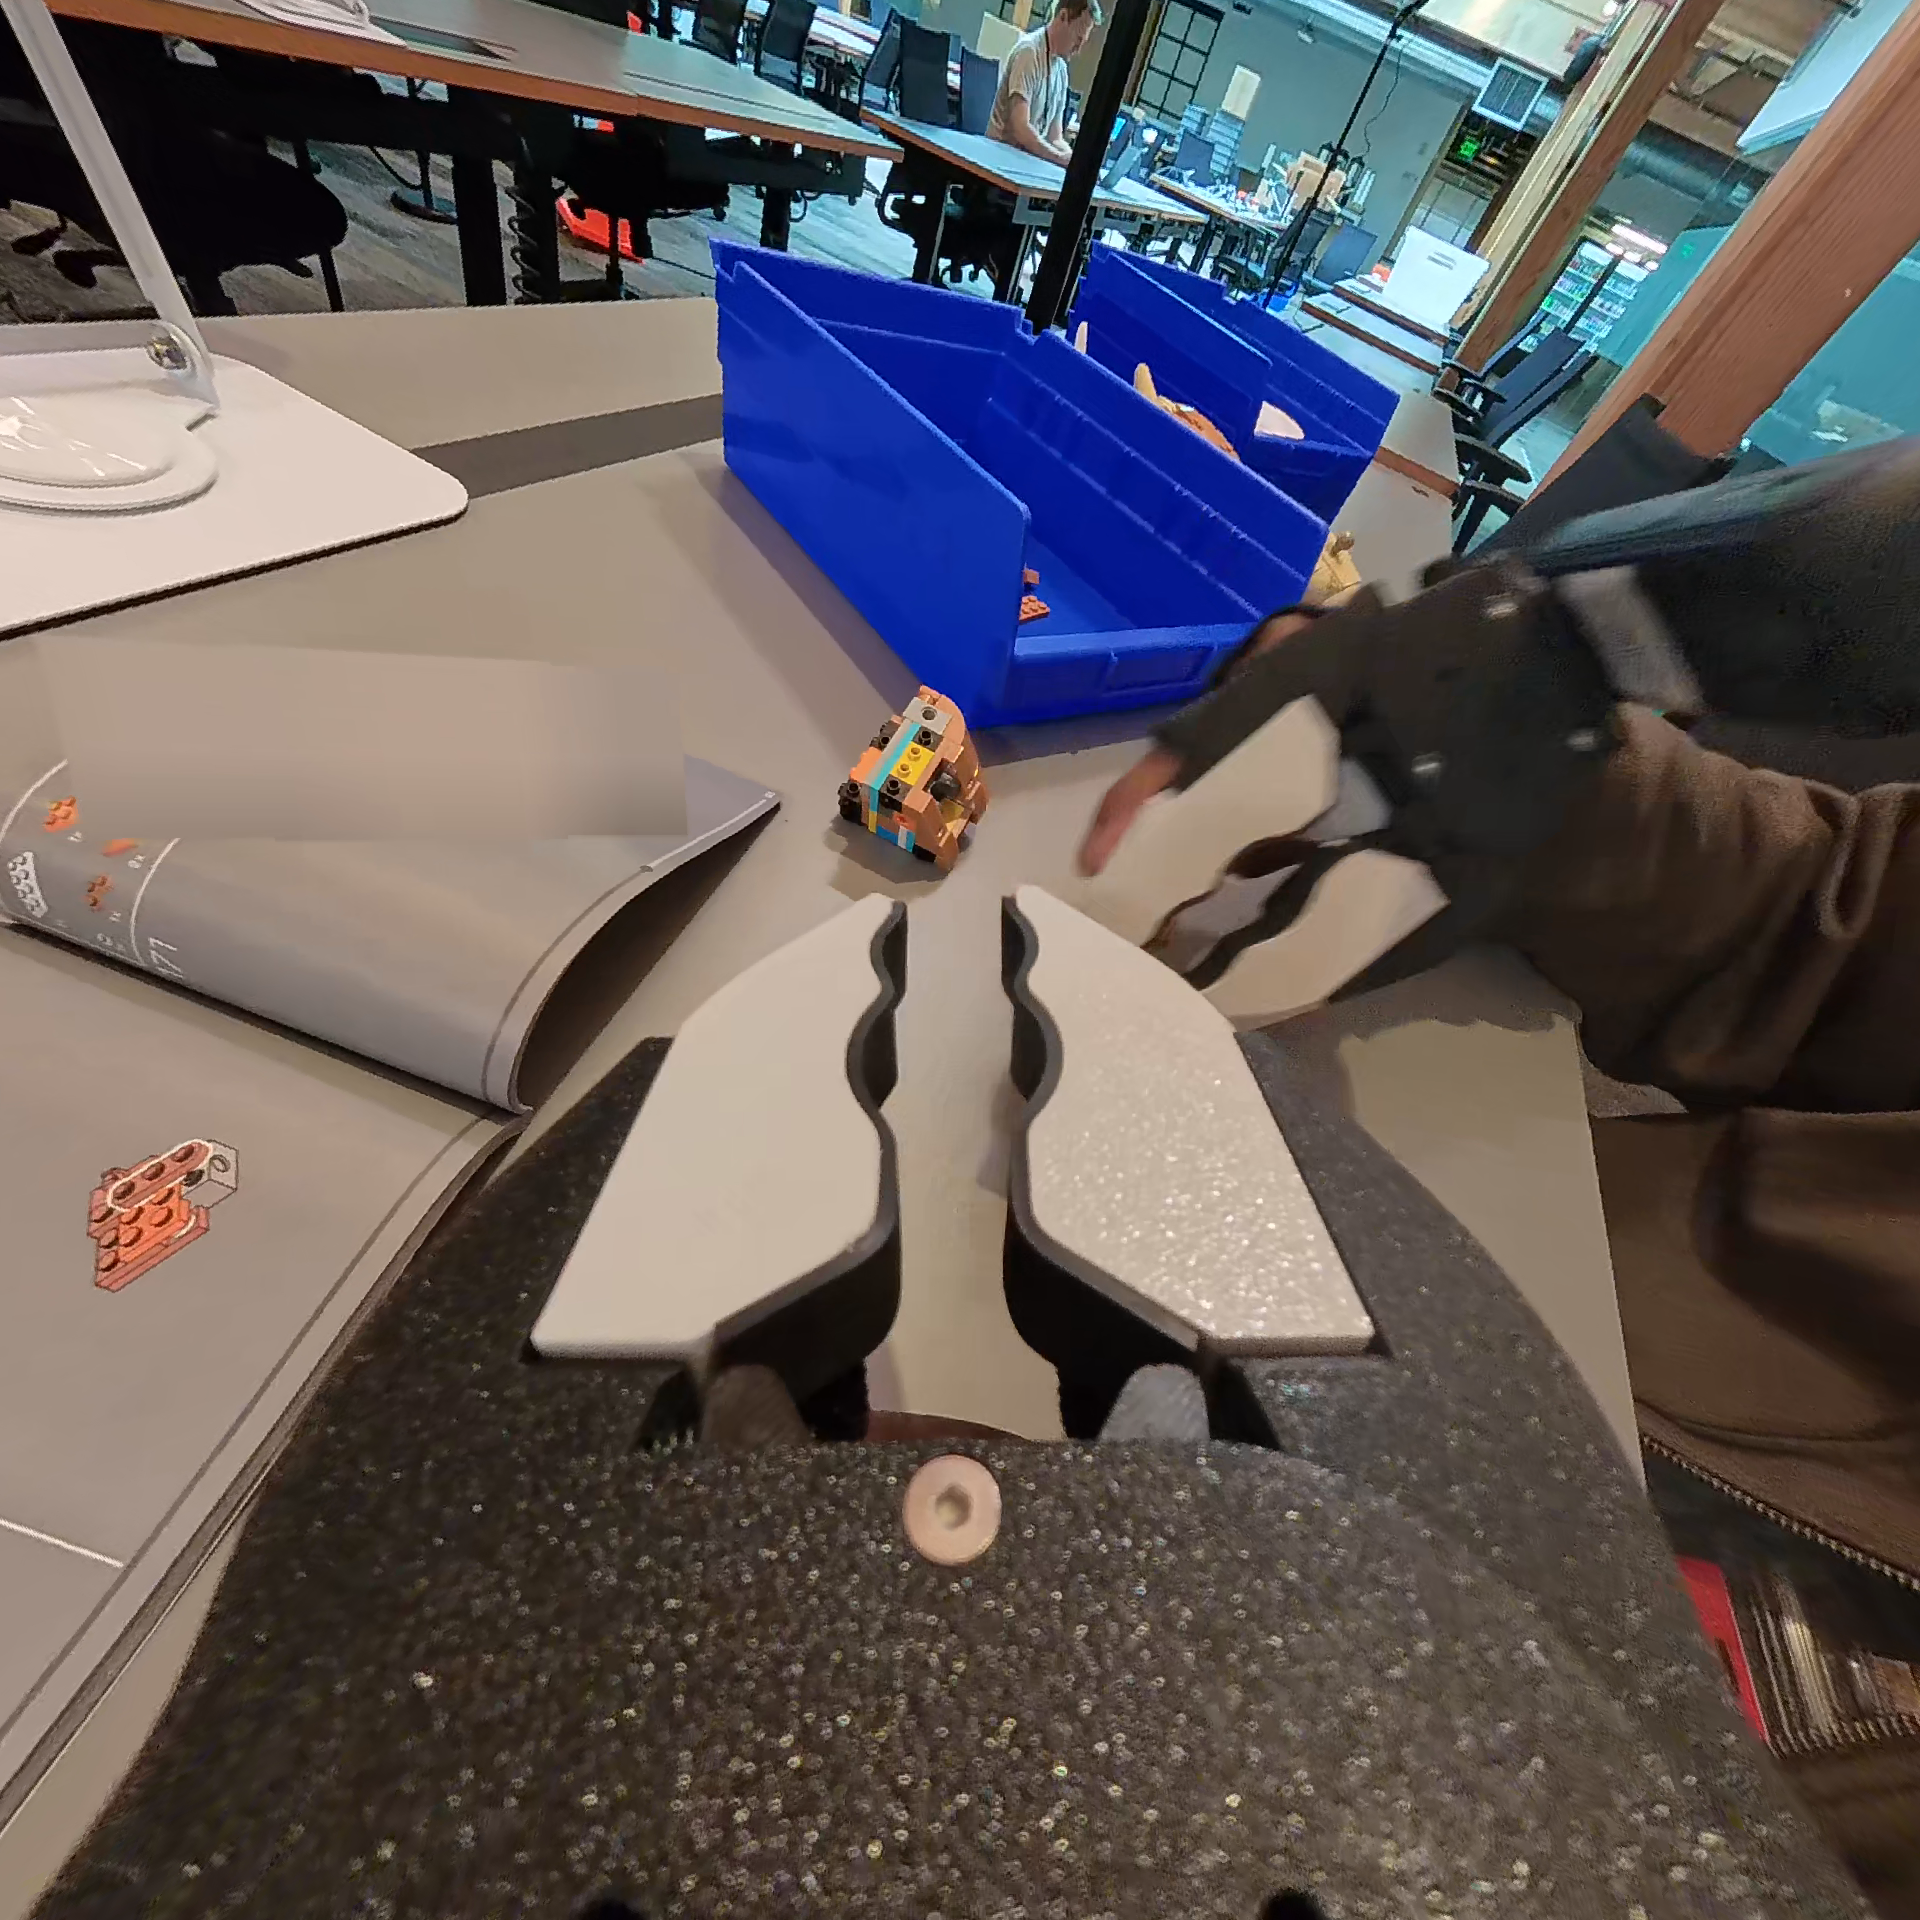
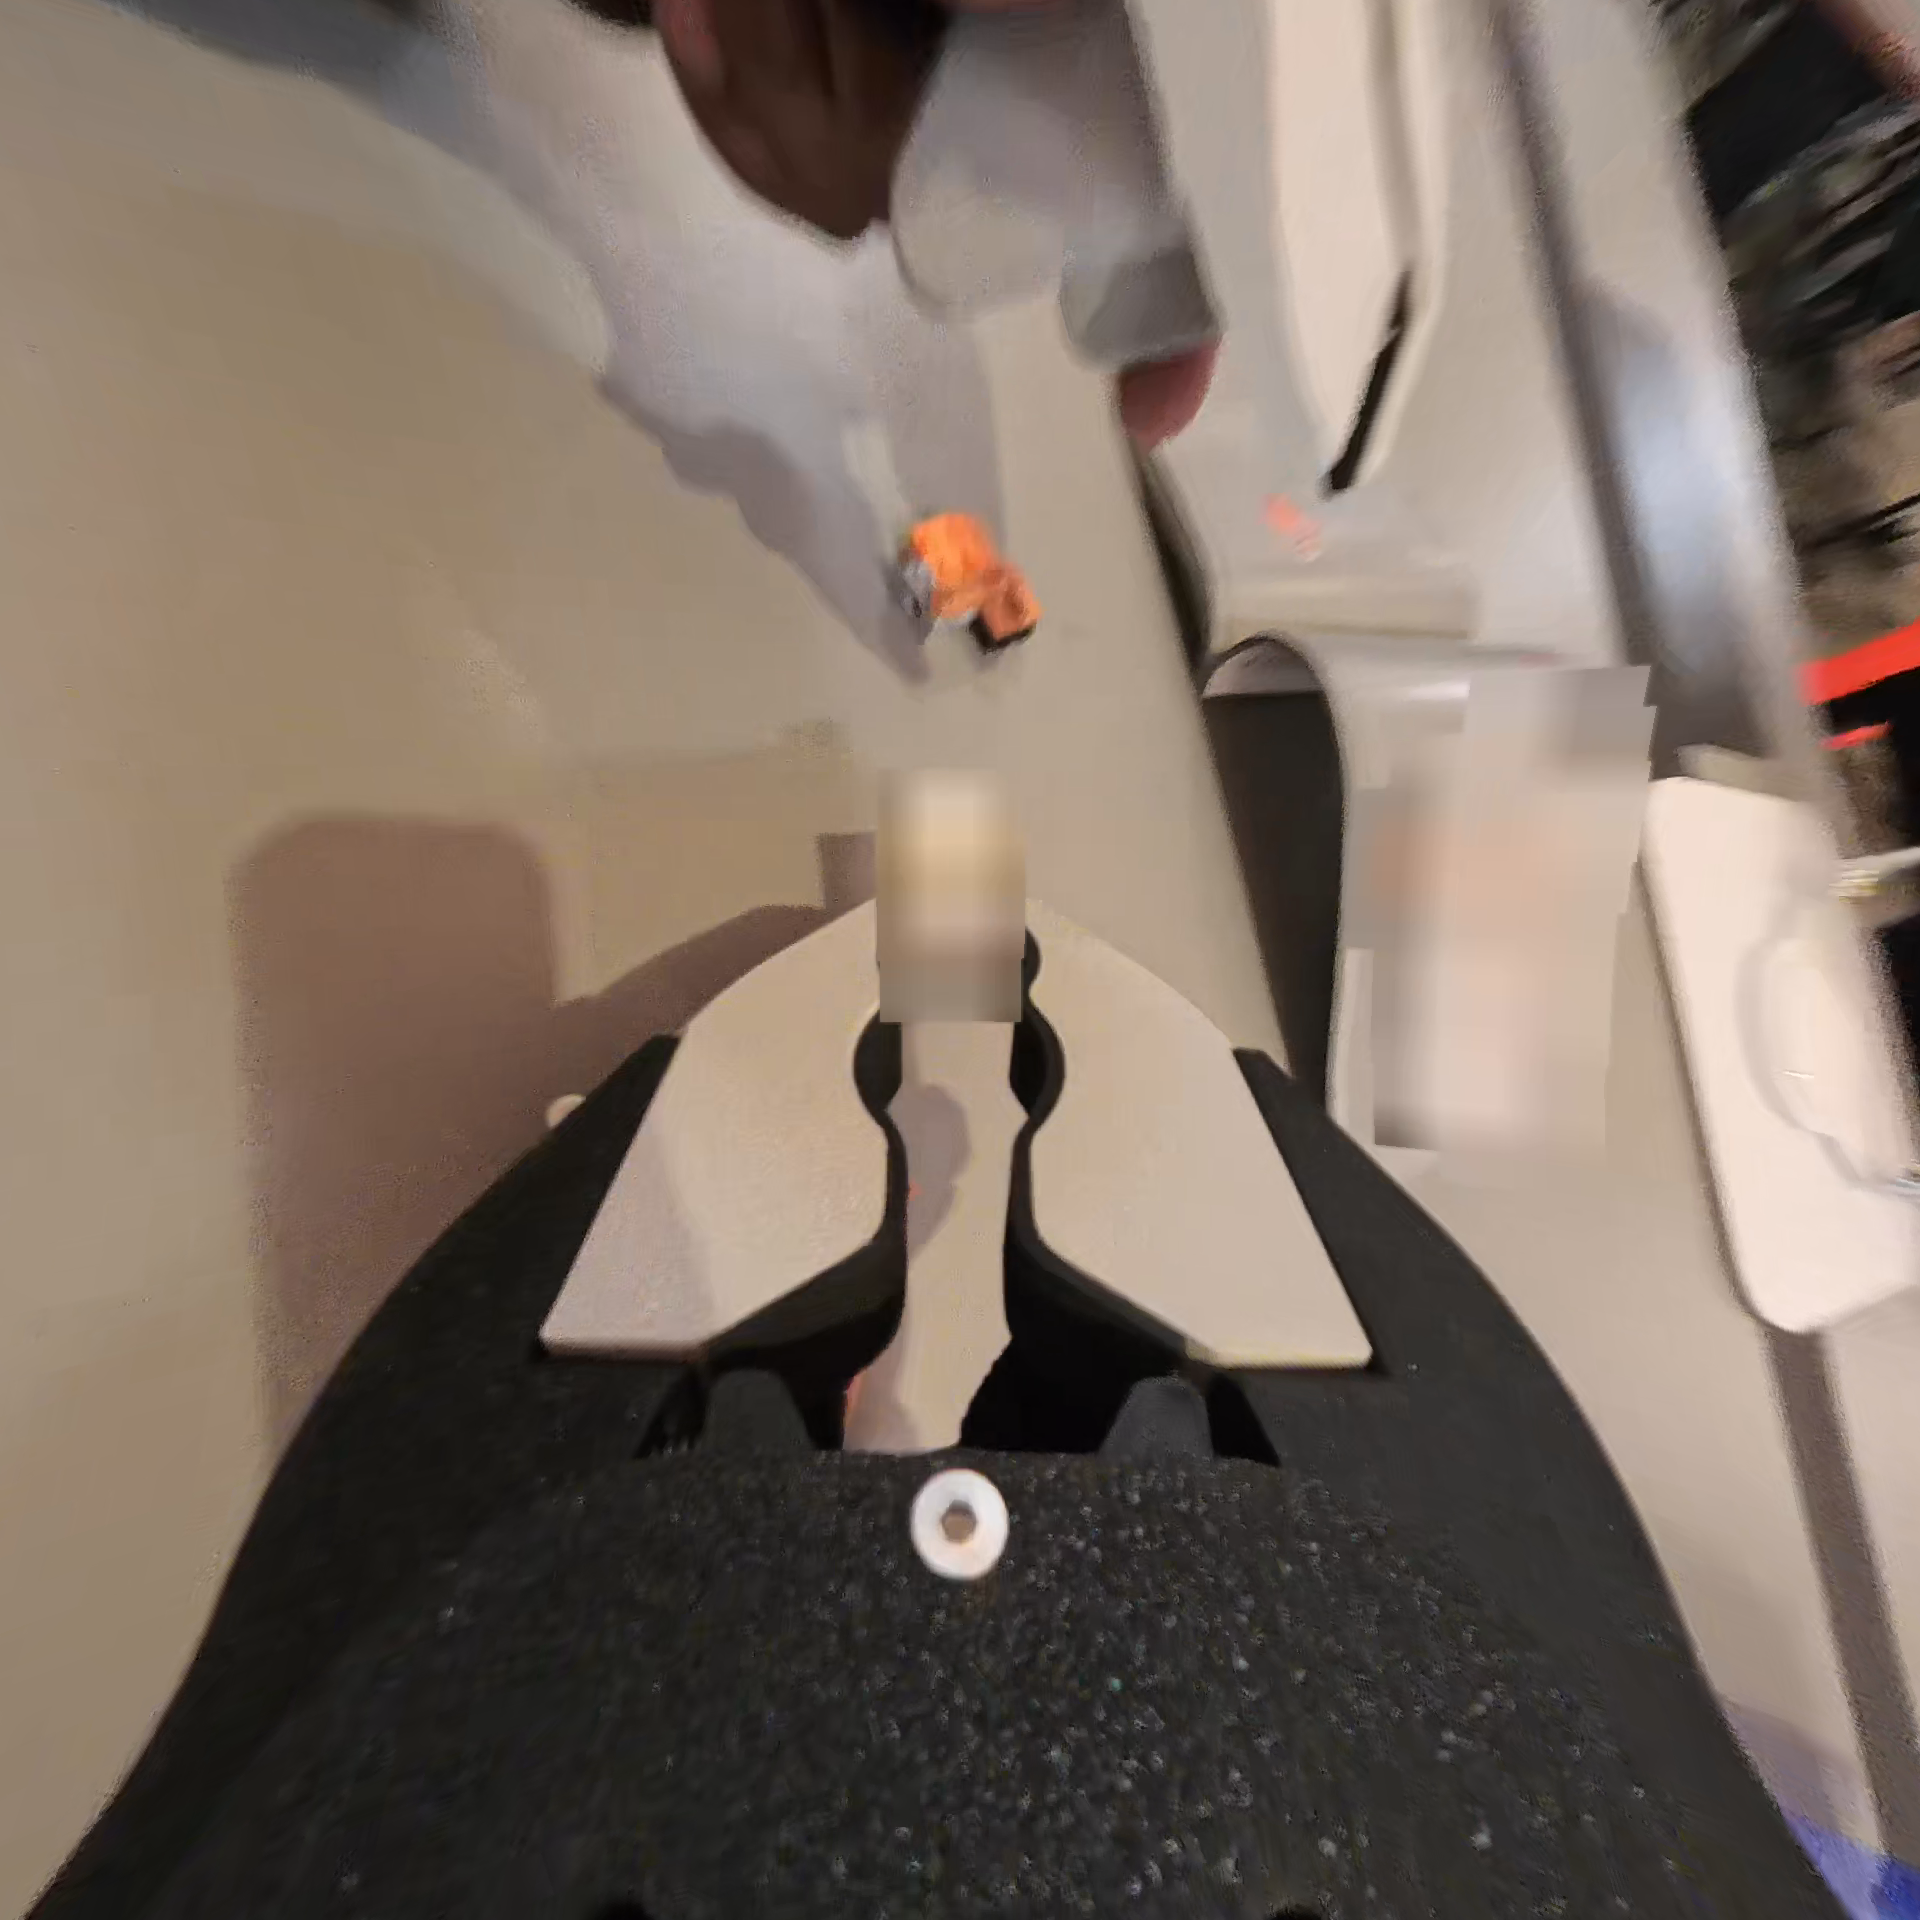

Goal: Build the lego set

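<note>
A small orange, tan and teal lego assembly (image 1: pixel 914 774) lies on the grey table (image 1: pixel 582 623), just in front of a blue bin. My left gripper (image 1: pixel 954 909) sits low over the table, a short way behind the assembly. It points at the assembly, its jaws are slightly apart and it holds nothing. The right wrist view is motion-blurred. My right gripper (image 2: pixel 951 935) has a narrow gap between its pale fingers (image 2: pixel 748 1122), nothing shows in that gap, and a blurred patch covers the tips. The assembly (image 2: pixel 961 582) lies well ahead of it.
A blue bin (image 1: pixel 883 488) with loose pieces stands behind the assembly, with a second bin (image 1: pixel 1299 353) beyond it. An open instruction booklet (image 1: pixel 343 935) lies at the left, with a white stand base (image 1: pixel 208 488) behind it. A gloved hand (image 1: pixel 1403 727) reaches in from the right. The tips of one gripper are about 8 cm away from the tips of the other.
</note>
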`<state>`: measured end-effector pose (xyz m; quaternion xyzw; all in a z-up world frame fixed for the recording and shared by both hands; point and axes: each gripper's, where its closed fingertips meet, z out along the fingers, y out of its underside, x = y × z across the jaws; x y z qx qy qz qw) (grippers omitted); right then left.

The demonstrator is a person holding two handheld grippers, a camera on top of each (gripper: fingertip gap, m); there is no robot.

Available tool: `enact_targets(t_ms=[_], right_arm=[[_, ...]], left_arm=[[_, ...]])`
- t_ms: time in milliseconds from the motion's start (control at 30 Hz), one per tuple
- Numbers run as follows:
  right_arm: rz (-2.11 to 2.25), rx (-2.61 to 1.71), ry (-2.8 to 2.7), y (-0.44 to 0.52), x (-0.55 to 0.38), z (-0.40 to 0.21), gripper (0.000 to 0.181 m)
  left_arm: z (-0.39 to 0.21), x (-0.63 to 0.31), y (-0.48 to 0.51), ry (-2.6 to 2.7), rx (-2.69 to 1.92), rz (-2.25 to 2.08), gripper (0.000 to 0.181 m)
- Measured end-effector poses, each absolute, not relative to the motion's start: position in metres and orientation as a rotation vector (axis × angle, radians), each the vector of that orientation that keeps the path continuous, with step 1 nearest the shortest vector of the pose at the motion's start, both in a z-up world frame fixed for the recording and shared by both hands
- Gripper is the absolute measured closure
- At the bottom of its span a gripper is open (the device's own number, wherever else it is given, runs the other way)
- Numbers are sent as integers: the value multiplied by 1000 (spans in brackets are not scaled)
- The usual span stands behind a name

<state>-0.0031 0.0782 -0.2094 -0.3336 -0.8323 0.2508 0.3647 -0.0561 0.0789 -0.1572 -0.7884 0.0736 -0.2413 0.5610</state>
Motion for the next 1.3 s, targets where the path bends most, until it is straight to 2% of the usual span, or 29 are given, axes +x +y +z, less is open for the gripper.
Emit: enact_targets(t_ms=[267, 500, 767, 1300], right_arm=[[587, -800, -1487, 60, 97, -71, 166], [438, -728, -1168, 55, 169, 0, 166], [369, -600, -1050, 39, 194, 28, 166], [409, -510, -1011, 25, 201, 38, 166]], left_arm=[[-160, -53, 84, 178, -1848, -548, 164], [-167, -45, 90, 194, -1848, -525, 164], [-166, -50, 90, 179, -1833, -507, 164], [-168, -50, 91, 180, -1842, -505, 164]])
